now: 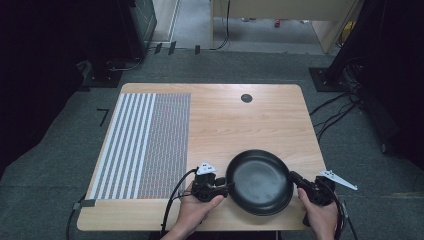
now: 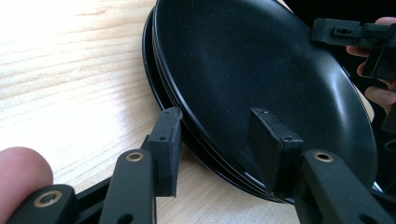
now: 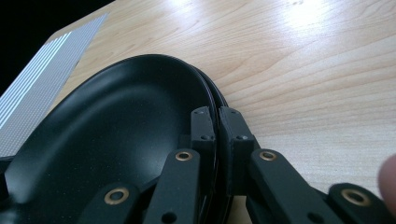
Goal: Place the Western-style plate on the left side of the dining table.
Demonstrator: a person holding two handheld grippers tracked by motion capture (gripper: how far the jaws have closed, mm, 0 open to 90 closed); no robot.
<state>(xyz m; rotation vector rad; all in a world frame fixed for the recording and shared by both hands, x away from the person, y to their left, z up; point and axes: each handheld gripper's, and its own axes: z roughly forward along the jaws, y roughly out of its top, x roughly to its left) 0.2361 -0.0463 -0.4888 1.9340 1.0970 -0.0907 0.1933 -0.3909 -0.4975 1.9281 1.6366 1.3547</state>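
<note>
Currently, high view: a stack of round black glossy plates [image 1: 260,182] lies at the near right of the light wooden table [image 1: 240,120], close to the near edge and not far from the right edge. The left gripper [image 1: 226,187] meets the stack's left rim and the right gripper [image 1: 294,177] its right rim, a hand behind each. A striped and dotted grey mat [image 1: 145,145] covers the table's left part, well apart from the stack. A small dark round grommet [image 1: 246,98] sits near the far edge. Open wood runs from the stack to the far edge and across to the mat.

Left gripper view: jaws stand wide, one outside the rim near the wood, the other over the top plate's inner face; the rim lies between them, not yet clamped. Several rims show stacked, so more than one plate [image 2: 261,84] is here. The other gripper [image 2: 345,35] shows across the stack.

Right gripper view: jaws are narrow, pinched on the rim of the stack [image 3: 112,135], one pad [image 3: 201,126] inside and one outside.

Judgement: one side is gripped, the other merely bracketed; closing the left jaws and any lift or shift remain. The near edge is the tight margin; room lies forward and leftward.
</note>
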